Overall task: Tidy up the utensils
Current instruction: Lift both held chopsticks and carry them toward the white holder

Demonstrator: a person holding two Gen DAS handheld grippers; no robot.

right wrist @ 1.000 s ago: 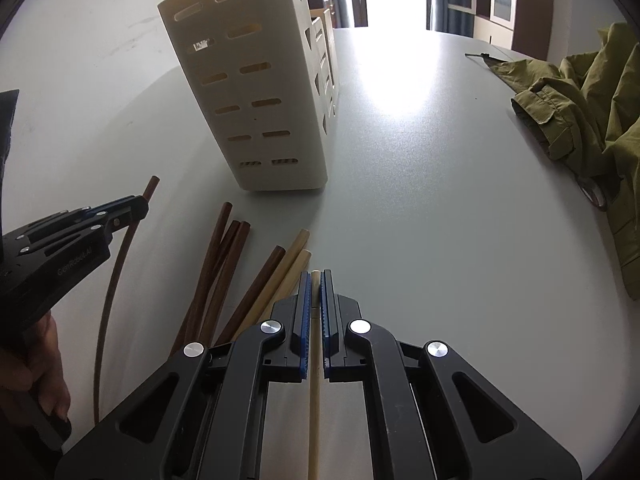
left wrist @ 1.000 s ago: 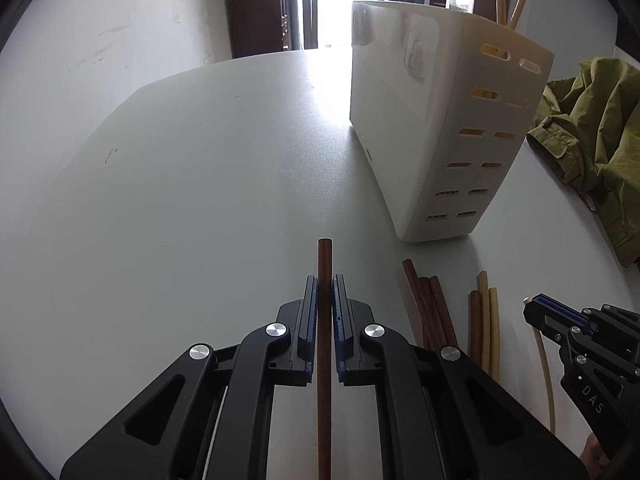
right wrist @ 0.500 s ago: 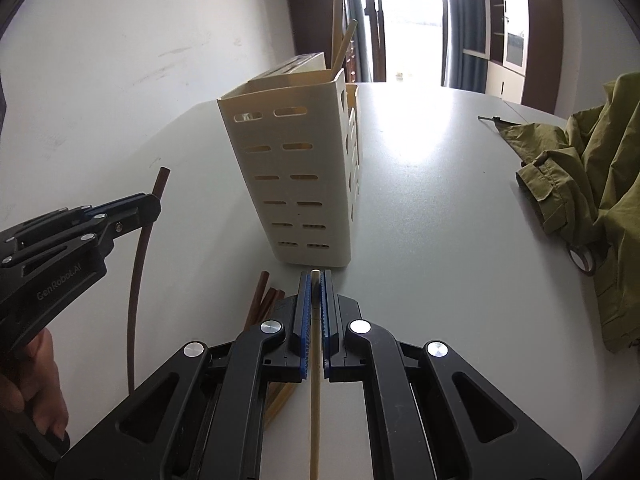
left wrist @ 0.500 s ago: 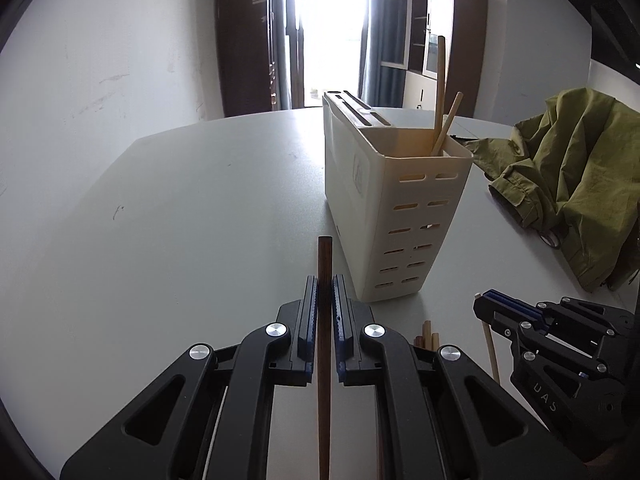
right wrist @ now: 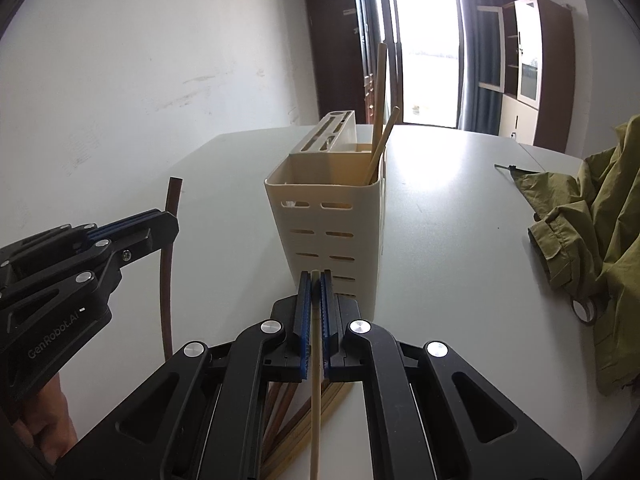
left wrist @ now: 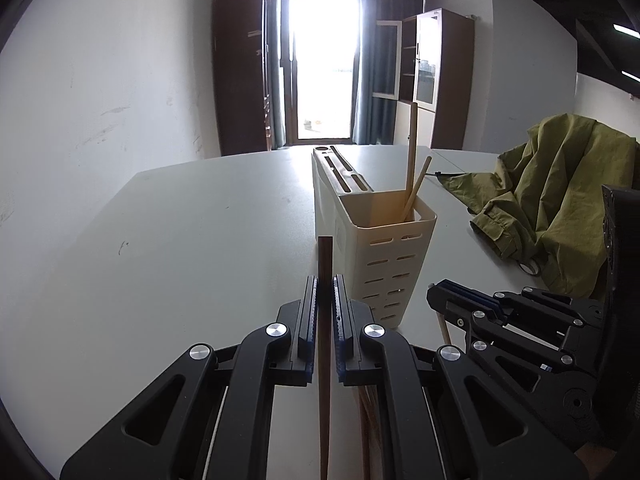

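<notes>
My left gripper is shut on a dark brown chopstick that stands upright between its fingers. My right gripper is shut on a light bamboo chopstick, also upright. Both hang above the table just in front of the cream utensil holder, which also shows in the right wrist view. Two light chopsticks stand in the holder's near compartment. Several loose brown and light chopsticks lie on the table under the grippers. The left gripper with its brown chopstick shows at the left of the right wrist view.
An olive green jacket lies on the white table to the right of the holder; it also shows in the right wrist view. A white wall runs along the table's left. A bright doorway and cabinets are at the back.
Both grippers have risen from the table with their chopsticks and tilted up toward level. The holder's open top and the two chopsticks in it have come into view.
</notes>
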